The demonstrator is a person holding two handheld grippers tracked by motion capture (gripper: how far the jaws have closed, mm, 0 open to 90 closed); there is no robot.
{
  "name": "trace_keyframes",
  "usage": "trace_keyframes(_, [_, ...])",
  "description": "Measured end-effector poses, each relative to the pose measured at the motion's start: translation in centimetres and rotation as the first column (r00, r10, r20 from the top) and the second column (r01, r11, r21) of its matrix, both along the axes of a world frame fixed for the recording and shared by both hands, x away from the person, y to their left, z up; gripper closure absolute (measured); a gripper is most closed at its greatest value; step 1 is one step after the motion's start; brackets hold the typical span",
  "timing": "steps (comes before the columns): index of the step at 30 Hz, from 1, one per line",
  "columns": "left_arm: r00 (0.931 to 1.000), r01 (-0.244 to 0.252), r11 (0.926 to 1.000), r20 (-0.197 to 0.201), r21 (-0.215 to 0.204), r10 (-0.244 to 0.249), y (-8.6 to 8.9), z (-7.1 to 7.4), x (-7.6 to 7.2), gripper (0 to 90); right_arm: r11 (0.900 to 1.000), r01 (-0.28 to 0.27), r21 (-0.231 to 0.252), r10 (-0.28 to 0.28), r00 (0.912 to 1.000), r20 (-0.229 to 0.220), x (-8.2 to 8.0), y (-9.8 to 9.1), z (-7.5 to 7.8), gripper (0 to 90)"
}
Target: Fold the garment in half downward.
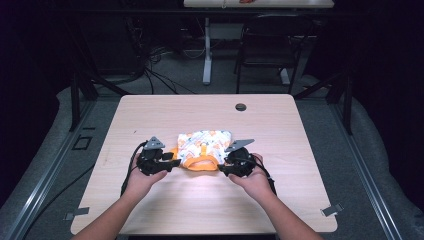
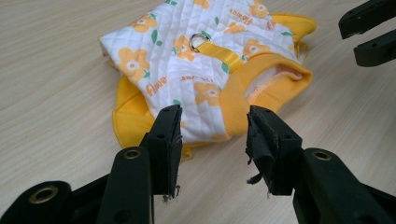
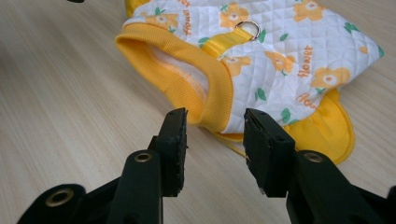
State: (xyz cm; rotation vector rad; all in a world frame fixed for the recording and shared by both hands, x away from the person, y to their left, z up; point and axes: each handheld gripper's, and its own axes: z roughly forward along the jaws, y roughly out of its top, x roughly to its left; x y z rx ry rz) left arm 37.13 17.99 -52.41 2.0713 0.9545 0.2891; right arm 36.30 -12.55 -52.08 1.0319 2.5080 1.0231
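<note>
A small quilted pet vest point(image 1: 202, 147), white with orange flowers and yellow trim, lies flat in the middle of the table. It has a yellow strap with a metal ring point(image 2: 200, 41) on its back. My left gripper point(image 1: 176, 162) is open at the vest's left near corner, its jaws either side of the hem point(image 2: 212, 135). My right gripper point(image 1: 220, 167) is open at the right near corner, jaws straddling the yellow collar edge point(image 3: 215, 122). Neither holds the cloth. In the left gripper view the right gripper's jaws point(image 2: 369, 32) appear at the upper right.
The light wooden table point(image 1: 150, 115) has a dark cable hole point(image 1: 241, 107) near its far edge. Beyond the table stand a chair point(image 1: 270, 45) and a table leg point(image 1: 206, 55) on grey floor. Metal clips point(image 1: 331, 210) sit at the near corners.
</note>
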Motion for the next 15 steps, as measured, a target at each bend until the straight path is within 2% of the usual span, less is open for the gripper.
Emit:
trace_keyframes(5, [1.0000,-0.002,1.0000,-0.004,-0.004,0.002,1.1,-0.4,-1.1,55.0,0.9997,0.005,0.025,-0.005,1.0000,-0.006,-1.1,-0.6,-0.1,59.2])
trace_keyframes(9, [0.9999,-0.013,0.9999,0.009,-0.008,0.013,2.0,-0.8,-2.1,54.8,0.9998,0.007,0.020,-0.007,0.9999,0.010,-2.3,-1.2,-0.3,59.0])
trace_keyframes(11, [0.9998,-0.020,0.9997,0.004,-0.014,0.020,2.4,-1.1,-2.7,54.4,0.9997,0.008,0.022,-0.009,0.9999,0.014,-2.8,-1.5,-0.5,58.7])
trace_keyframes(15, [0.9990,-0.035,0.9994,0.027,-0.007,0.035,3.0,-1.9,-4.1,51.4,0.9980,0.034,0.054,-0.036,0.9988,0.032,-4.0,-2.3,-1.0,56.5])
